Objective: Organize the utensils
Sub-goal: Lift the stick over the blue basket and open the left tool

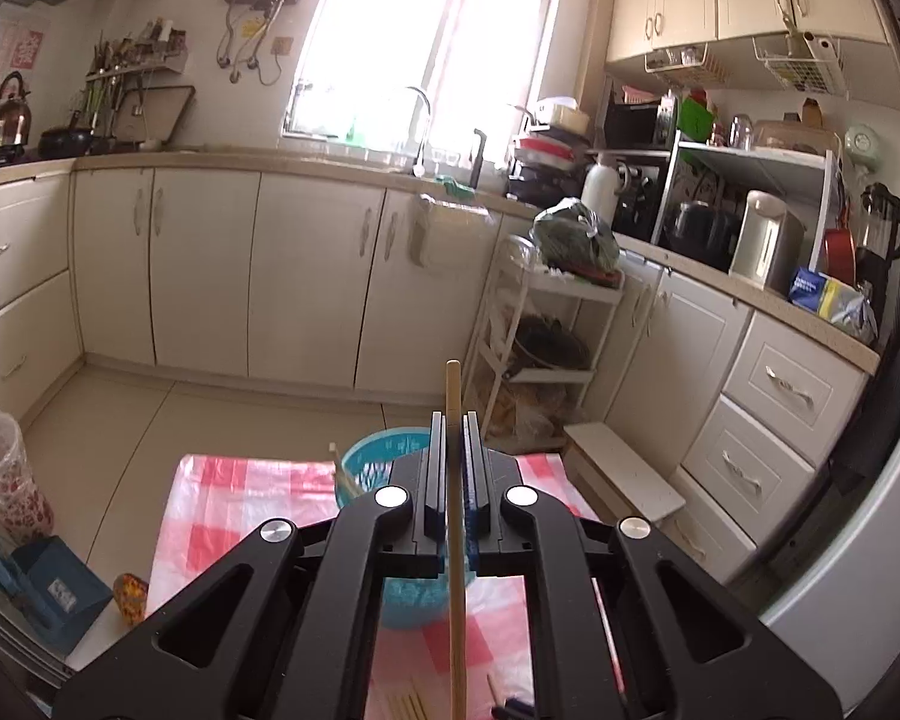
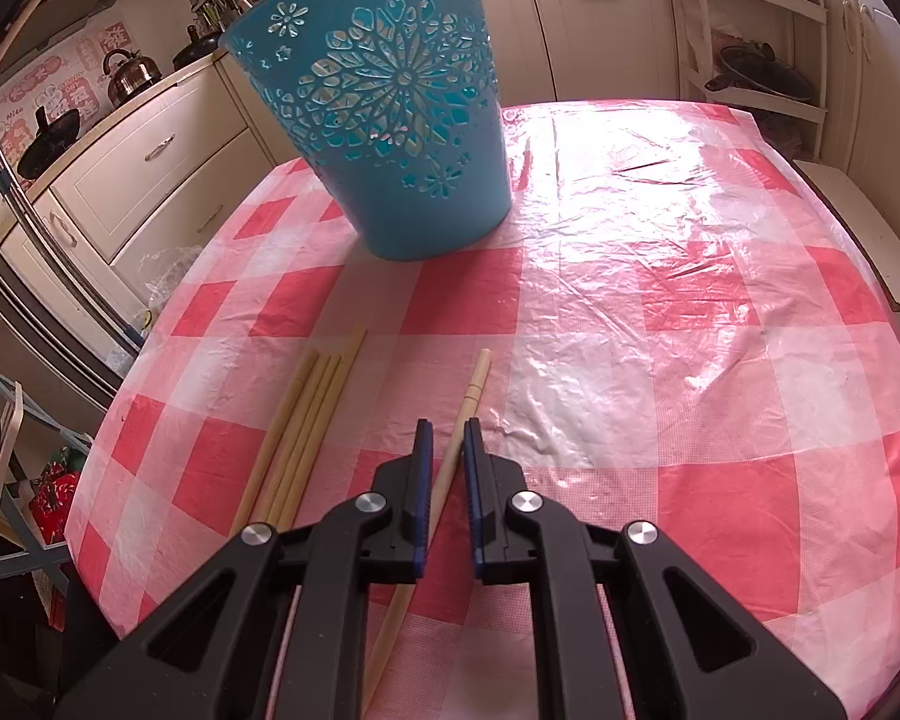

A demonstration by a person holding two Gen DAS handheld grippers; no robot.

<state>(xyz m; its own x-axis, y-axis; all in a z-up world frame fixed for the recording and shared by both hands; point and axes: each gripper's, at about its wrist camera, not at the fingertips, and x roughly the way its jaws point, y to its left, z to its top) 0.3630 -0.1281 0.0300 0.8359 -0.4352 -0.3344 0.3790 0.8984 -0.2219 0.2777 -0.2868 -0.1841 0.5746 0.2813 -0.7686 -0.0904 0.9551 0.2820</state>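
My left gripper [image 1: 455,420] is shut on a wooden chopstick [image 1: 453,384], held upright above the blue cut-out basket [image 1: 384,456], which has another chopstick [image 1: 343,474] leaning in it. In the right wrist view the basket [image 2: 390,120] stands on the pink checked table. My right gripper [image 2: 448,427] is low over the cloth, its jaws narrowly apart around a single chopstick [image 2: 471,396] lying there; I cannot tell if they grip it. Several more chopsticks [image 2: 309,420] lie together to its left.
The round table [image 2: 690,312] has a wrinkled plastic pink-and-white cloth. A white step stool [image 1: 624,474] and a shelf cart [image 1: 546,348] stand beyond it on the right. Kitchen cabinets line the walls. A fridge side [image 1: 858,528] is at the right.
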